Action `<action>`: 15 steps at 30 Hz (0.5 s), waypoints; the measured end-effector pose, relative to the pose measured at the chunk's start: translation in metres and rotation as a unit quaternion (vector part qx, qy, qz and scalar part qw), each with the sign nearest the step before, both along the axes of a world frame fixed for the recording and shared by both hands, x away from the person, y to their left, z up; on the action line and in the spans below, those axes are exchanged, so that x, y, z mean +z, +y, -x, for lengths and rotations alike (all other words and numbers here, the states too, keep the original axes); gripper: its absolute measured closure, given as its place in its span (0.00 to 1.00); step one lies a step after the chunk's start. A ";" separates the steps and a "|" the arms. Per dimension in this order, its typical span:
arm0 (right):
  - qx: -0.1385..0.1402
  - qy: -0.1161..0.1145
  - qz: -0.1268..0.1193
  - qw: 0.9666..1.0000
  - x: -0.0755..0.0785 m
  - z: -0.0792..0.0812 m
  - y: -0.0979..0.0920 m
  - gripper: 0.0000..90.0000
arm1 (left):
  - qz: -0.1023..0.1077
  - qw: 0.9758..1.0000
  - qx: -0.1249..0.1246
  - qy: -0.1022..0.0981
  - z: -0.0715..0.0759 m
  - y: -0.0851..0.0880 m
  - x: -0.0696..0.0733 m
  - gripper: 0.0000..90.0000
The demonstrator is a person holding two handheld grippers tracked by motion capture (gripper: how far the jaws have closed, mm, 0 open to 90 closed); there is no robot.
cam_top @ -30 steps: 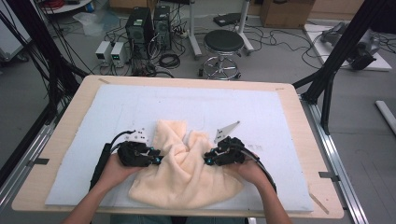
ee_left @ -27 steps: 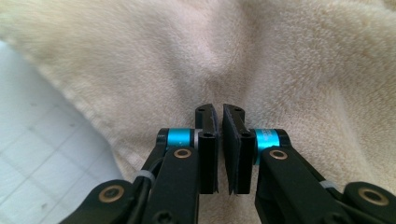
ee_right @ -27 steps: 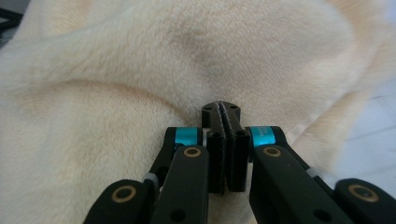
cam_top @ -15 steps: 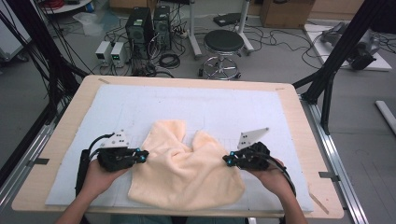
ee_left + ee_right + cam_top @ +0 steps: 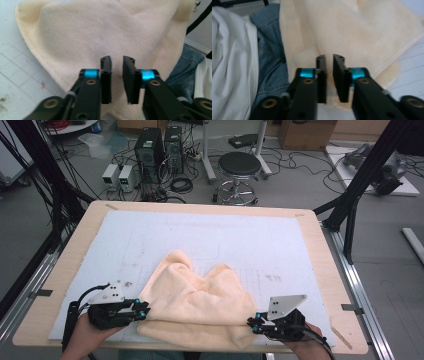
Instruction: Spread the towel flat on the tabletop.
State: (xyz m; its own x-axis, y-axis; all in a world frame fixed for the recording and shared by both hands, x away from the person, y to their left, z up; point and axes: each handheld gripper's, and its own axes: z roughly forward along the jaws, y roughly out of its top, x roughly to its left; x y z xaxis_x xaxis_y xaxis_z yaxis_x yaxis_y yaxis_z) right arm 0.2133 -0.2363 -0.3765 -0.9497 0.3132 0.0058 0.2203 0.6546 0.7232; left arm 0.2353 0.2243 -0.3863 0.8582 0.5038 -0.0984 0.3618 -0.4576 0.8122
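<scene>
Cream towel (image 5: 195,307) lying rumpled on the near half of the bench (image 5: 310,227), spread over the white mat (image 5: 200,240), two peaks pointing toward the far side with a dip between them. Near hem reaching almost to the near bench edge.

Left gripper (image 5: 142,310) at the towel's near left edge, held in the left hand (image 5: 87,337). Jaws narrow, a slim gap between them, having just been opening. In the left gripper view (image 5: 117,75) nothing pinched in that gap; the towel (image 5: 105,32) lying under and beyond the tips.

Right gripper (image 5: 254,322) at the towel's near right corner, held in the right hand (image 5: 307,347). Jaws likewise narrow with a small gap, just been opening. In the right gripper view (image 5: 329,72) no fabric caught between the pads; towel (image 5: 362,30) spread ahead, blue denim (image 5: 270,62) and white cloth (image 5: 232,65) of the person's clothing to one side.

Grippers well apart, one at each near end of the towel.

Open mat across the whole far half of the bench, also left and right of the towel. Little room near, the bench edge just behind both hands. Beyond the far edge, a round stool (image 5: 242,167) and computer cases (image 5: 160,150) on the floor.
</scene>
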 end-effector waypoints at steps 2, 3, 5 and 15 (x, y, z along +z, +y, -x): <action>-0.012 -0.021 -0.013 1.000 0.015 -0.016 0.003 0.76 | 0.004 1.000 0.004 -0.009 -0.011 -0.003 0.007 0.72; -0.012 -0.021 -0.013 1.000 0.015 -0.016 0.003 0.76 | 0.005 1.000 0.007 -0.016 -0.018 -0.006 0.009 0.72; -0.021 -0.036 -0.007 0.999 0.020 -0.045 0.015 0.67 | 0.010 1.000 0.003 -0.020 -0.035 -0.013 0.011 0.62; -0.018 -0.012 0.001 1.000 -0.020 -0.141 0.055 0.53 | -0.025 0.999 0.019 0.005 -0.106 -0.035 -0.025 0.50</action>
